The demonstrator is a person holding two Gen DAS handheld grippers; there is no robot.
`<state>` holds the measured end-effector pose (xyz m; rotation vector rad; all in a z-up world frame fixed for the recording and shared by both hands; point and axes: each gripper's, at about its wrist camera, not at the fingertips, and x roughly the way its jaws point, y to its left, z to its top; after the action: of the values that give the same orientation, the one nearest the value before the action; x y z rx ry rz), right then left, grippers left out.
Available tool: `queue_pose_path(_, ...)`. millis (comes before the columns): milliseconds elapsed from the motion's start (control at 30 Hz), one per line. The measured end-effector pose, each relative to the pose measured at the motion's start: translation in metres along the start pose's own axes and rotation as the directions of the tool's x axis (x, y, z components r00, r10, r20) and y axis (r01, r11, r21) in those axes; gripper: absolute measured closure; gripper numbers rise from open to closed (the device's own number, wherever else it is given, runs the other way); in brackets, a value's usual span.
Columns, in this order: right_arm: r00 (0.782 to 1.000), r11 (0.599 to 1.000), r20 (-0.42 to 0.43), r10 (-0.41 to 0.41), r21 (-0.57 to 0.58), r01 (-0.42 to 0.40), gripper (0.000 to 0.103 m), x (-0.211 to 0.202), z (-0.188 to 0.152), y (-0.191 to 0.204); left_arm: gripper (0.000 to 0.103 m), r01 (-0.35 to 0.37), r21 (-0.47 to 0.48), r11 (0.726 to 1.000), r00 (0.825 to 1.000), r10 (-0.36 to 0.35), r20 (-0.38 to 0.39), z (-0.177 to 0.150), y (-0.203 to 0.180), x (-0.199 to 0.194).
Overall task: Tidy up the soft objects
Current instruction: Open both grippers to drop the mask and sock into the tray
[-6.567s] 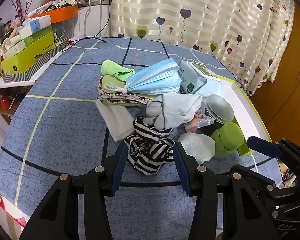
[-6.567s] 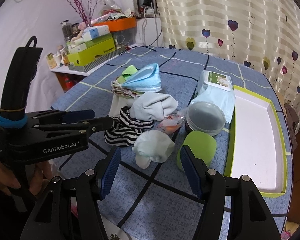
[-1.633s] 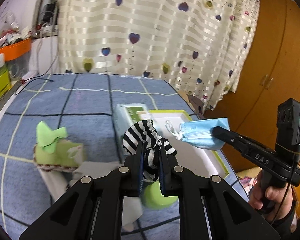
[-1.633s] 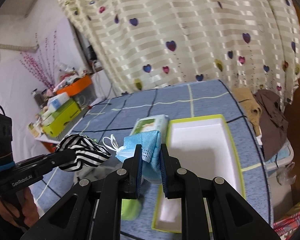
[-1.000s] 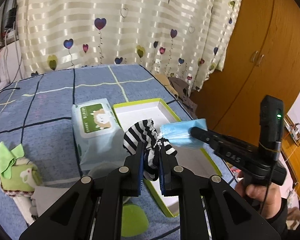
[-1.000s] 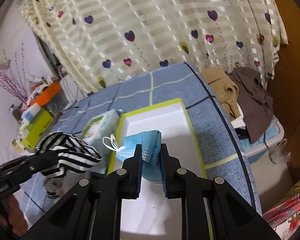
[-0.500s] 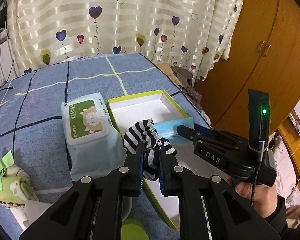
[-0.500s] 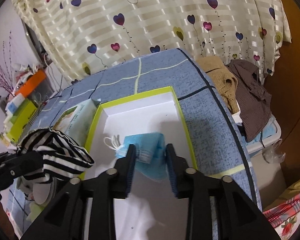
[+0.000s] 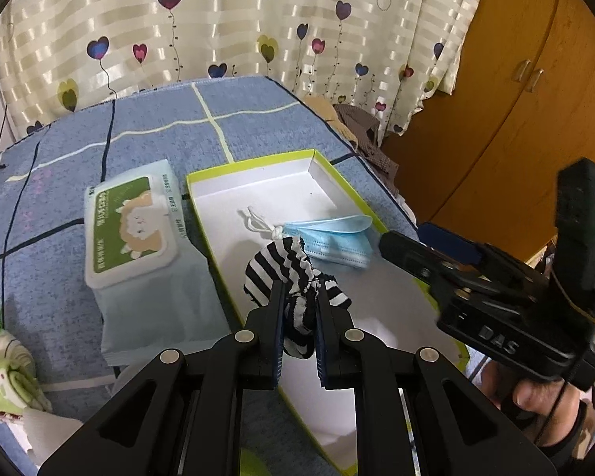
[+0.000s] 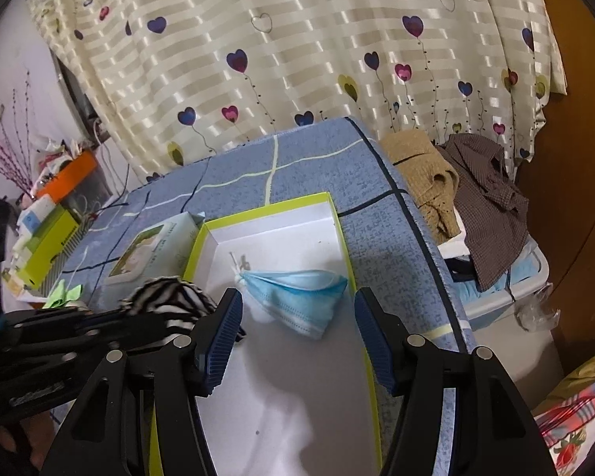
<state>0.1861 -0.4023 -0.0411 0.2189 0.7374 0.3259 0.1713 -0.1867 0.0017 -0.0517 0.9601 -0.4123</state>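
Blue woven cloth (image 9: 146,119) with pale and dark grid lines covers the bed-like surface; heart-print striped curtain (image 10: 297,59) behind, wooden wardrobe (image 9: 515,99) to the right.

Item one, nearest: my left gripper (image 9: 299,297), jaws just eased a little wider yet clenched on the sock (image 9: 281,269). Black-and-white striped knit, soft, bunched into a lump. It hangs over the near half of the tray (image 9: 202,214), its ruffled cuff pointing away from me. Long axis runs roughly along the fingers.

Item two: my right gripper (image 10: 297,317), jaws just swung wide, released, nothing pressed between the ribbed blue pads (image 10: 222,333). It hovers over the tray's near end.

Item three: mask (image 10: 297,293), light blue pleated fabric, folded to a rough triangle. It lies flat on the tray floor against the right wall. Long axis runs across the tray; the white ear loops point to the left wall, the folded corner to the right.

Item four: tray, rectangular, shallow, white inside, lime-green rim, long axis running away from me.

Item five: wipes pack (image 9: 131,230), pale blue soft wrapper, green hard lid with a sheep picture, just beside the tray's left wall.

Item six: green folded cloth (image 9: 0,365), far left, well apart from the tray.

Item seven: brown and tan clothes (image 10: 468,182) heaped past the bed's right edge.
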Motion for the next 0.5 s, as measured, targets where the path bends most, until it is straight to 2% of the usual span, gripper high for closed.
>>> queue_pose_path(67,1.0,1.0,0.006,0.004,0.003,-0.004,0.044,-0.003,0.0,-0.001,0.081,0.0,-0.001,1.0,1.0,0.0,0.002,0.002,0.0,0.002)
queue_pose_path(167,1.0,1.0,0.005,0.005,0.003,-0.005,0.044,-0.004,-0.001,-0.001,0.06,-0.007,-0.005,1.0,1.0,0.007,0.003,0.002,0.0,0.004)
queue_pose_path(267,1.0,1.0,-0.002,0.009,0.004,-0.009,0.044,-0.007,-0.005,0.0,0.058,0.014,-0.024,1.0,1.0,-0.014,0.003,0.001,0.002,0.001)
queue_pose_path(333,1.0,1.0,-0.006,0.013,-0.002,-0.013,0.044,-0.01,-0.007,0.003,0.058,-0.002,-0.01,1.0,1.0,0.003,0.023,0.0,0.0,-0.005)
queue_pose_path(500,0.999,0.998,-0.024,0.024,-0.054,-0.025,0.044,-0.016,-0.017,0.018,0.058,0.032,-0.033,0.999,0.998,-0.031,0.05,-0.008,0.006,-0.026)
